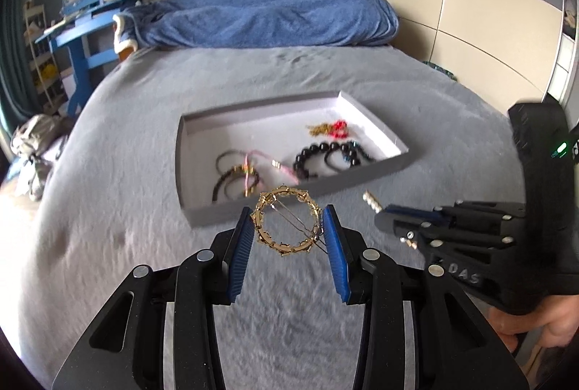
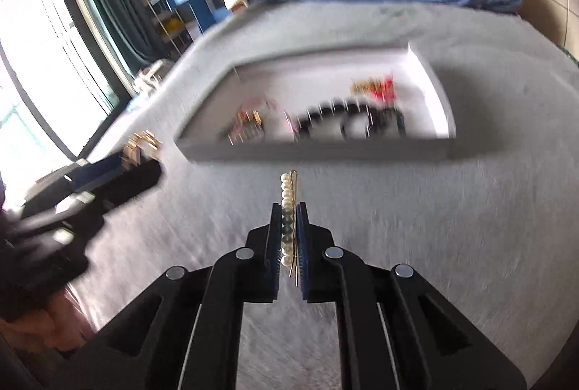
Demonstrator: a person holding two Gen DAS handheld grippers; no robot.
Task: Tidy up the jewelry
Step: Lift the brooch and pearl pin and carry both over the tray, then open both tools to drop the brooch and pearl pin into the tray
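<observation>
While both loads hang over bed, left gripper [image 1: 287, 227] clamps gold ring brooch [image 1: 287, 225], right gripper [image 2: 289, 234] pinches pearl pin [image 2: 288, 209] lengthwise; tray [image 1: 362, 178] dead ahead, left nearer.

The left gripper [image 1: 287, 227] is held up just in front of the grey tray [image 1: 202, 212]. Its two blue pads [image 1: 239, 252] squeeze a gold ring clip [image 1: 287, 226] between them. The right gripper [image 2: 289, 230] is near the tray's front wall too, off to the right side. Its pads are pressed tight on a pearl hair pin [image 2: 287, 209]. A bare hand [image 1: 535, 328] holds its black handle.
</observation>
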